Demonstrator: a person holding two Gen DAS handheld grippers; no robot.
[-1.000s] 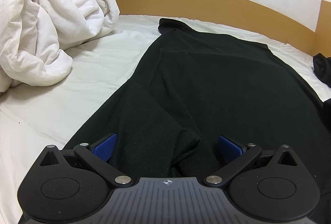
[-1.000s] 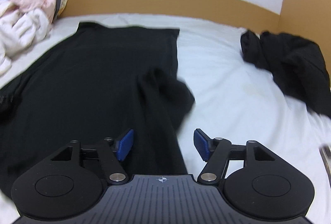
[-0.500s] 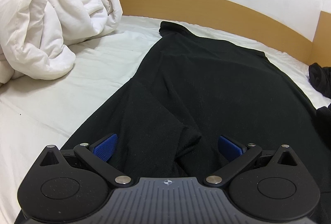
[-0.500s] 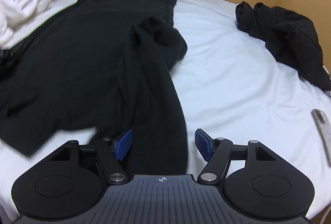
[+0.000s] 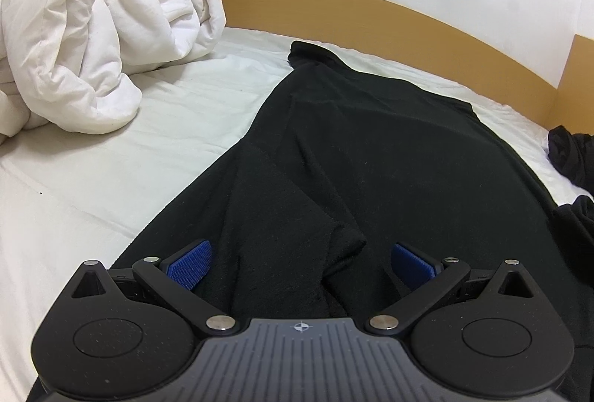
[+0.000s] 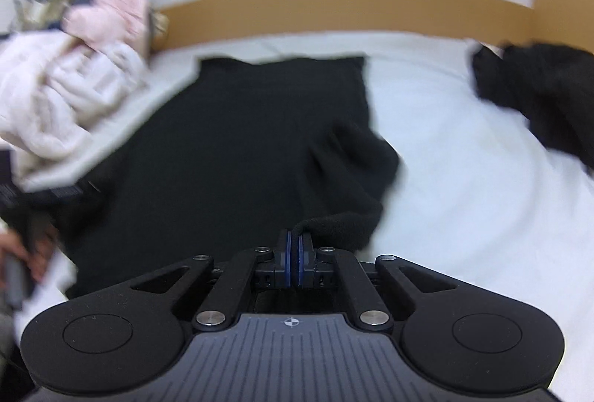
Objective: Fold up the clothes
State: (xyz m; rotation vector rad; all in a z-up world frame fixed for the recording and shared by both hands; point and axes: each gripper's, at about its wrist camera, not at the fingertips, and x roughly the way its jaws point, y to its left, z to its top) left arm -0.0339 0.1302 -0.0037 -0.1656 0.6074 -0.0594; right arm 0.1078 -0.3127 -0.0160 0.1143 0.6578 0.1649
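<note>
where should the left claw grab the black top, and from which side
Judging from the left wrist view, take the raised fold of the black top lying between the open left claw. Come straight ahead and low along the bed: that ridge stands up off the flat cloth, so the pads can close on it. The right claw already pinches a near edge.

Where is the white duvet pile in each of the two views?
Left wrist view: white duvet pile fills the upper left, on the bed.
Right wrist view: it sits blurred at the left edge.
Shared landmark: the wooden headboard behind it.
</note>
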